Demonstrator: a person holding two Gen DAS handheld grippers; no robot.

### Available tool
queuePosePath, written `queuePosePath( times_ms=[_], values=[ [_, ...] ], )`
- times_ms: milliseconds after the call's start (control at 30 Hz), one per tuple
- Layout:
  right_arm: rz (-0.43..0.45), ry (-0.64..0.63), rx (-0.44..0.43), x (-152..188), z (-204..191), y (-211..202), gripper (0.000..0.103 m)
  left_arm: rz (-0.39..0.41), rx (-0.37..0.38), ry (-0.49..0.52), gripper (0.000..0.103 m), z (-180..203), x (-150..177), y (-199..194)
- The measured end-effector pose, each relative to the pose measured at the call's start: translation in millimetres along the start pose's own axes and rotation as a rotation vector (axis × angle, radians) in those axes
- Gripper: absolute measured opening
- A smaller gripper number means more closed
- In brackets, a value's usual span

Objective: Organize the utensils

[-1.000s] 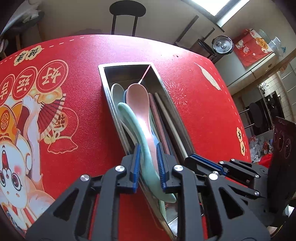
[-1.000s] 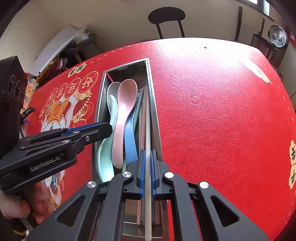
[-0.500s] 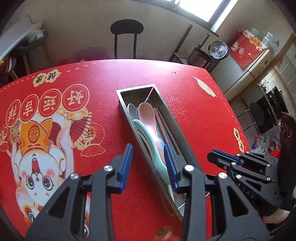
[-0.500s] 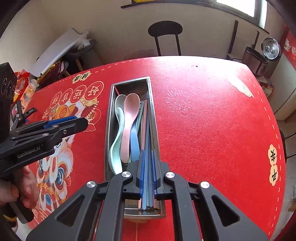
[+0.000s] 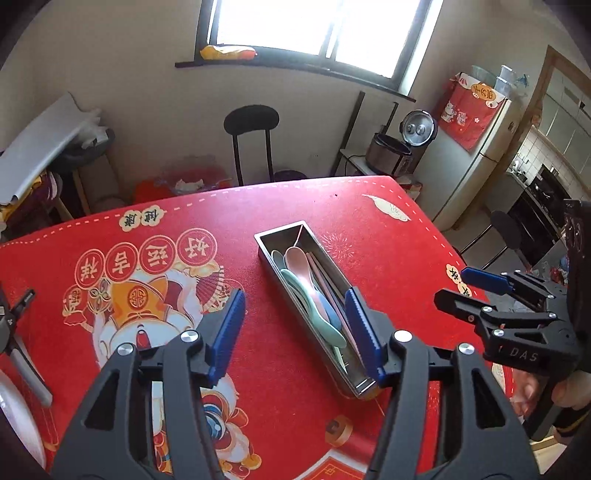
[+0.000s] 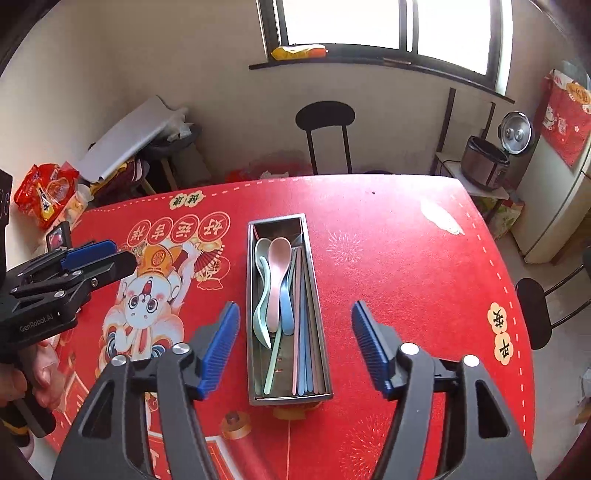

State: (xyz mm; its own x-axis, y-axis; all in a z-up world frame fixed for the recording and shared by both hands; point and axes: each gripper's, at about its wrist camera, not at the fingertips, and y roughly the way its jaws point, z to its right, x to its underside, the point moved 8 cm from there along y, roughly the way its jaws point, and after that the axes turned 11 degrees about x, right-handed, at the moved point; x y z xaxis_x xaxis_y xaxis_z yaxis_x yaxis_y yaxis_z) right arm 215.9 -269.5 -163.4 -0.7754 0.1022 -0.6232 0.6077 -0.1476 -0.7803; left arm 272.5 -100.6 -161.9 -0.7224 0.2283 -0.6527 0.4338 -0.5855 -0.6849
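Both grippers are now standing raised and drawn back from the tray (image 6: 317, 295), where a second ago each was low over it. The left gripper (image 5: 297, 334), earlier closed around the green spoon (image 5: 314, 314), is now holding nothing, its blue pads (image 5: 227, 330) spread wide. The right gripper (image 6: 291, 347), earlier pinching a chopstick, is likewise gaping and empty, its pads (image 6: 369, 345) straddling the tray's near end from above. The tray is lying on the red cloth (image 6: 406, 266), long axis pointing away from the cameras. Inside it, the spoons are lying along the left side: the pink spoon (image 6: 277, 273) on top, the green one beside it at the left wall, a blue spoon (image 6: 286, 310) just right of the pink. The chopsticks (image 6: 304, 325) are lying lengthwise along the right side, one pale green stick slanting across toward the spoons. With the cameras higher, a chair (image 6: 327, 133) and window (image 6: 388, 26) are now showing beyond the table.
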Motion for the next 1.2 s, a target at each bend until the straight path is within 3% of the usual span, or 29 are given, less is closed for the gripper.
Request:
queuePosePath(
  times_ms=[67,133,167,267,500,800,967,1200],
  values=[
    [0.035,0.018,0.007,-3.8,3.6,-19.4,0.080,0.030,-0.007,0.021,0.061,4.7,-1.5,-20.0],
    [0.069,0.021,0.023,-6.7,6.3,-38.5,0.087,0.063,-0.010,0.040,0.074,10.0,-3.3,-41.0],
    [0.089,0.020,0.032,-7.9,8.1,-47.9,0.091,0.092,-0.016,0.051,0.087,12.5,-4.9,-53.4],
    [0.144,0.042,0.056,-9.9,15.2,-76.1,0.097,0.162,-0.015,0.075,0.097,21.3,-10.0,-88.5],
    [0.242,0.126,0.071,-5.3,30.5,-130.6,0.097,0.276,-0.072,0.108,0.097,38.0,-16.9,-147.8],
    [0.393,0.150,0.223,8.7,48.0,-189.5,0.097,0.338,-0.094,0.086,0.097,53.1,-13.1,-176.6],
    [0.408,0.158,0.268,23.7,50.8,-199.9,0.097,0.338,-0.128,0.117,0.097,61.3,-7.3,-171.6],
    [0.355,0.170,0.295,42.8,57.6,-188.2,0.097,0.317,-0.129,0.127,0.097,67.7,3.3,-162.2]
  ],
)
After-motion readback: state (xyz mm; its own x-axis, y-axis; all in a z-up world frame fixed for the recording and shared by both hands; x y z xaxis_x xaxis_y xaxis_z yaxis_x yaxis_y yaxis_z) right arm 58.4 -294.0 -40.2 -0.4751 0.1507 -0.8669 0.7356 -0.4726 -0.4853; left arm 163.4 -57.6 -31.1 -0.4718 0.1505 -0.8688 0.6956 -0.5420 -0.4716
